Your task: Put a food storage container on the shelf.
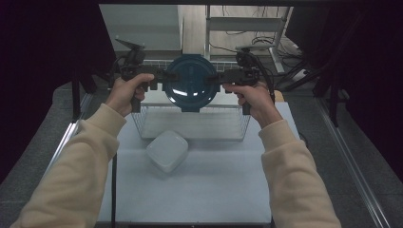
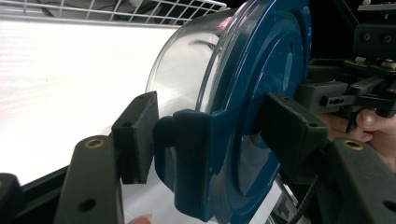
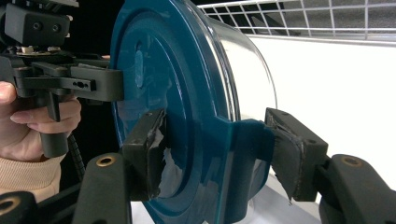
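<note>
High view had the round container (image 1: 191, 83), clear-bodied with a dark teal lid, held up in the air between both grippers, above the far side of the wire basket (image 1: 142, 128) that stood on the tabletop (image 1: 214, 190). The left gripper (image 1: 159, 78) was clamped on its left edge and the right gripper (image 1: 216, 78) on its right, so I judged the lifting done and the setting-down, wherever it was meant to go, not yet done. A second, pale squarish container (image 1: 167, 150) lay on the tabletop just in front of the basket, well below the lifted one and not in its way. Left gripper view showed the left gripper (image 2: 210, 135) with its jaws pressed on the lid's side tab (image 2: 191, 158), one pad on the clear-body side, the other against the lid's face; the basket's rim (image 2: 140, 11) ran behind. Right gripper view showed the right gripper (image 3: 219, 149) closed likewise on the opposite tab (image 3: 243, 158), its pads worn and peeling, with the other gripper (image 3: 93, 84) across the lid and the basket mesh (image 3: 303, 18) behind. The basket's walls seemed the only obstacle below.
</note>
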### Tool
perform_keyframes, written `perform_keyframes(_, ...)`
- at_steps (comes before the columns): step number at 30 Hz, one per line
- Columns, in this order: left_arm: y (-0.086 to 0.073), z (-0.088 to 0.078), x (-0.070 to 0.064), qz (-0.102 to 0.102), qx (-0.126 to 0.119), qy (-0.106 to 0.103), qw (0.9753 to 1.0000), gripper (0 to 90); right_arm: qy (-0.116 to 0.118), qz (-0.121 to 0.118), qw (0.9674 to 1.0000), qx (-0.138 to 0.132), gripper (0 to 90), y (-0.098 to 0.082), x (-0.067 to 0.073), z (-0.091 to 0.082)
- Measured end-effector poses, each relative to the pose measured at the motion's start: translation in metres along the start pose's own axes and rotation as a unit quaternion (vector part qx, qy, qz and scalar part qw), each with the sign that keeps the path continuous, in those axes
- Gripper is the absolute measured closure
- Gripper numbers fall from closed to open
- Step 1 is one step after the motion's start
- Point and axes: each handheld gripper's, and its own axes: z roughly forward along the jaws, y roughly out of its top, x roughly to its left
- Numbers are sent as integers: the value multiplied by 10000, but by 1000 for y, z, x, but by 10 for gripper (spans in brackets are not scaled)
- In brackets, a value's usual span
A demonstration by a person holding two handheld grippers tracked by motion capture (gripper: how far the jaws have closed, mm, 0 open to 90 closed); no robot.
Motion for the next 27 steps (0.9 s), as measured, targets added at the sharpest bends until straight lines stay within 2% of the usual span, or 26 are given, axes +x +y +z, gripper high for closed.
perform_keyframes(7,12,5,8,-49,69,-29,10000,379,5,78,10000,27,407,10,-8,5)
perform_keyframes(11,18,7,12,-147,88,-14,9999,380,44,142,9999,67,408,19,-14,9)
perform_keyframes(16,20,10,18,-232,122,-15,9997,380,47,174,9998,106,409,22,-17,12)
perform_keyframes(24,20,24,33,-478,199,39,9987,377,54,502,9984,255,405,22,-36,28)
perform_keyframes(27,22,25,38,-560,168,6,9983,377,59,603,9979,207,405,24,-39,29)
